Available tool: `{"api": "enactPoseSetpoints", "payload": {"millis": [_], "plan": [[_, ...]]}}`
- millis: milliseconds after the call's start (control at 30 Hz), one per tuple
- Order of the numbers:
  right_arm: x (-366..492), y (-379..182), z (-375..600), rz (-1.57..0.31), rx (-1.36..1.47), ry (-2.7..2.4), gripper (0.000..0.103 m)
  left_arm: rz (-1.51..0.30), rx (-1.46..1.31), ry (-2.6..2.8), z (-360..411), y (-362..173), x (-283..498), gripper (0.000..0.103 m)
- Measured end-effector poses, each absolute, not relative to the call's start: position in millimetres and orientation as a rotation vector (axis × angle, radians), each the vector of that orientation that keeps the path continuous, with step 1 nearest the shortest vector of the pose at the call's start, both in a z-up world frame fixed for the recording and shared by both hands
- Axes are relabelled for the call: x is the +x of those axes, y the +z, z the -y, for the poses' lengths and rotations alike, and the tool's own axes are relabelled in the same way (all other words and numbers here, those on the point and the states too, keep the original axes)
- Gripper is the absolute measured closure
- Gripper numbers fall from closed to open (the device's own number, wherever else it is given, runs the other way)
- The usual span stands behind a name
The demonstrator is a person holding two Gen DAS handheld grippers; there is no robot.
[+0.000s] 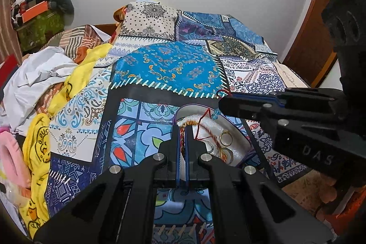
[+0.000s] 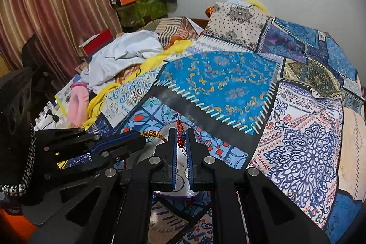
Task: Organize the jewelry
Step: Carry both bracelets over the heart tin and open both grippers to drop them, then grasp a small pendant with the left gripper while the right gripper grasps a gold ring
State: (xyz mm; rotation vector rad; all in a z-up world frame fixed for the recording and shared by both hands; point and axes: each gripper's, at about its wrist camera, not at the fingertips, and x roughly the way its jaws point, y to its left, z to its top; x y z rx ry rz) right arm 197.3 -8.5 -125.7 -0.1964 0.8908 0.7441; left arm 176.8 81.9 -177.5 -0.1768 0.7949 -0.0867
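Observation:
A round white jewelry tray (image 1: 233,129) with a purple rim lies on the patchwork bedspread; it also shows in the right wrist view (image 2: 160,129). In it lie gold rings (image 1: 225,137) and a red-and-gold thread bracelet (image 1: 207,127). My left gripper (image 1: 182,129) is shut on one end of the bracelet over the tray. My right gripper (image 2: 181,132) is shut on the red thread with a blue bead (image 2: 181,135). It reaches in from the right in the left wrist view (image 1: 223,100), bead (image 1: 215,115) hanging below. The thread stretches between both grippers.
The patchwork bedspread (image 1: 173,68) covers the bed. White, yellow and pink clothes (image 1: 41,74) are heaped at the left. A striped curtain (image 2: 45,4) and stacked boxes (image 2: 137,4) stand at the back left. A wooden door (image 1: 315,42) is at the right.

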Motion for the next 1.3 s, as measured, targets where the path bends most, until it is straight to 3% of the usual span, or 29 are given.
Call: {"api": "enactPoseSetpoints", "payload": {"millis": [433, 567, 633, 1300], "plan": [[194, -132, 5, -0.934, -0.219, 0.755, 0.095, -0.805, -0.177, -0.091, -82, -177, 176, 0.102], [191, -129, 8, -0.936, -0.217, 0.739, 0.074, -0.805, -0.17, -0.078, -83, -172, 171, 0.1], [189, -124, 12, -0.91, -0.219, 0.722, 0.069, -0.802, -0.164, -0.071, -83, -167, 169, 0.099], [169, -63, 77, -0.735, -0.171, 0.617, 0.068, -0.668, -0.075, -0.097, -40, -99, 146, 0.088]]}}
